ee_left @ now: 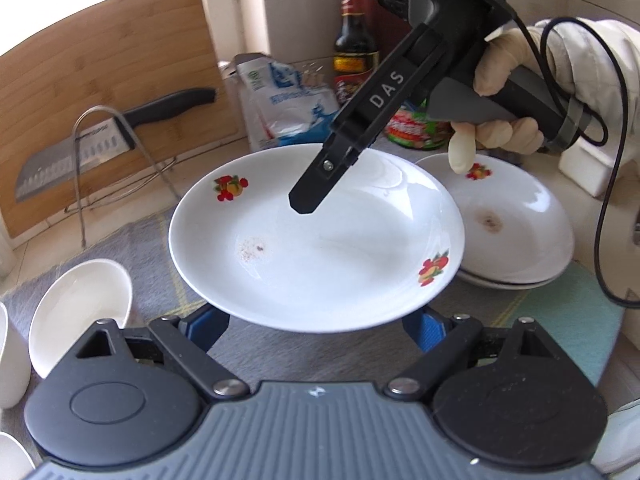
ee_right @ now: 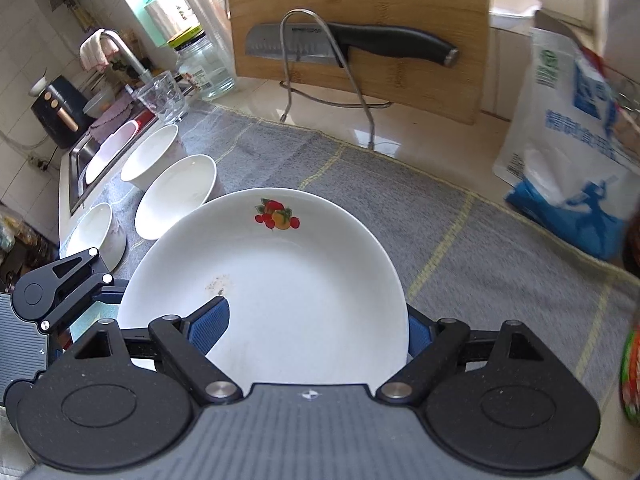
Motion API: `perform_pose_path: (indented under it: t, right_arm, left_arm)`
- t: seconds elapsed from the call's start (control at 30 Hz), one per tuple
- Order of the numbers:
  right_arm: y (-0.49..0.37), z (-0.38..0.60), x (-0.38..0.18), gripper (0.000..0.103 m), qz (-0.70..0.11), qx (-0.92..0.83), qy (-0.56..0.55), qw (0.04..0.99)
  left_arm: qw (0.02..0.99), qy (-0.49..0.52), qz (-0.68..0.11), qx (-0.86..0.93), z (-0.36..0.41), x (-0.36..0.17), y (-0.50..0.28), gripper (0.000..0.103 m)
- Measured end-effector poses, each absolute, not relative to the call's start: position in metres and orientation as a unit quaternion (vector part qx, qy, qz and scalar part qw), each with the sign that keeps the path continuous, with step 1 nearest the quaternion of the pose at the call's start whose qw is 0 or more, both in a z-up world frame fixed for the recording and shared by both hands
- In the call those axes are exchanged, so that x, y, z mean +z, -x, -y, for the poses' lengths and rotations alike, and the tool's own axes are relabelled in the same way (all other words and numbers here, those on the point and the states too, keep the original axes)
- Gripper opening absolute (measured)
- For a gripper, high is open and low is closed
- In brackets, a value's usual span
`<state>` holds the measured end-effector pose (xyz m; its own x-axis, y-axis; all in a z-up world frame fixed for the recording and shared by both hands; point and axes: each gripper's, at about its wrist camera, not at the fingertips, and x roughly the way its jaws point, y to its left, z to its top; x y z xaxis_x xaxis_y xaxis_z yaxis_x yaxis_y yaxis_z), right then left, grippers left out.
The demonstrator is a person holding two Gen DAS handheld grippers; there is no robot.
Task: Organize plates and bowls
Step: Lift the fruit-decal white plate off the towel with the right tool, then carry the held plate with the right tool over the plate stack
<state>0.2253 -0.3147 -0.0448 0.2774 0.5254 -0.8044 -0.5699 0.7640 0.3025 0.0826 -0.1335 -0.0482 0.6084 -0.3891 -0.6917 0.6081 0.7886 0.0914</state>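
Observation:
A white plate (ee_left: 320,248) (ee_right: 280,280) with fruit prints and a brown smear hangs just above the grey mat (ee_left: 132,248). My left gripper (ee_left: 318,330) has its jaws spread wide, and both blue fingers (ee_left: 208,328) run under the plate's near rim, pads hidden. My right gripper (ee_right: 316,328) straddles the rim. Its left pad (ee_right: 212,320) lies on the plate's inner face and its right pad (ee_right: 416,336) sits behind the outer edge. Two matching plates (ee_left: 516,232) are stacked at the right.
White bowls (ee_right: 176,200) (ee_right: 152,156) (ee_right: 96,236) stand left of the plate, toward the sink (ee_right: 92,152). Behind are a knife (ee_right: 360,42) on a wire rack (ee_right: 352,80), a bamboo board (ee_right: 400,0), a white-blue bag (ee_right: 560,152), a sauce bottle (ee_left: 354,40) and a jar (ee_left: 416,128).

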Motion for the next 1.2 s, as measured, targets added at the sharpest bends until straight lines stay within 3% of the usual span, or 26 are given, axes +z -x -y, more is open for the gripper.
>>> perform_pose_path:
  t: [0.53, 1.2]
  right_arm:
    - [-0.173, 0.390, -0.033, 0.092, -0.480, 0.260, -0.022, 0.838]
    - [-0.140, 0.441, -0.060, 0.092, -0.492, 0.214, -0.063, 0.841]
  left_arm:
    - [0.848, -0.195, -0.320, -0.374, 0.183, -0.051, -0.073, 0.093]
    - [0.815, -0.215, -0.338, -0.418, 0.214, -0.061, -0.067, 0.093]
